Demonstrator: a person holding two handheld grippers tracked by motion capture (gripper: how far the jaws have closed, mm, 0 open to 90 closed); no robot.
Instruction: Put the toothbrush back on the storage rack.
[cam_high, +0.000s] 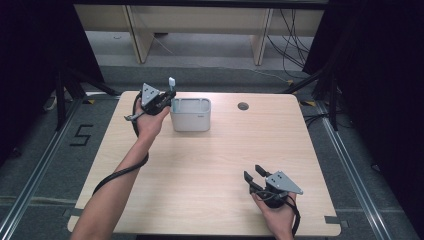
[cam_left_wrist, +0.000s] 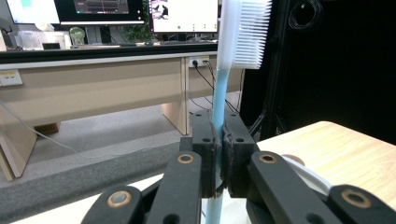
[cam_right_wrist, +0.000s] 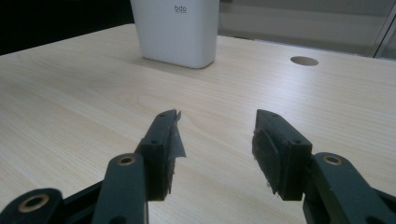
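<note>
We've got a light wood table (cam_high: 210, 165) in a dark-curtained room, desks and cables up top of the frame. Left gripper (cam_high: 167, 99) sits upper left of the table, jaws clamped tight on a toothbrush (cam_left_wrist: 219, 112), pads squeezing the blue handle. Brush stands pretty much upright, long axis vertical, white bristle head at the top, and in the high view it's just beside the left rim of the white bin (cam_high: 190, 114), roughly level with it. So we'd guess the drop-in comes down to shifting the brush a touch rightward over the opening, then lowering it handle-first. Right gripper (cam_high: 255, 176) is parked lower right, well apart from the bin, jaws spread wide with nothing between them, so the left one's clearly nearer.
</note>
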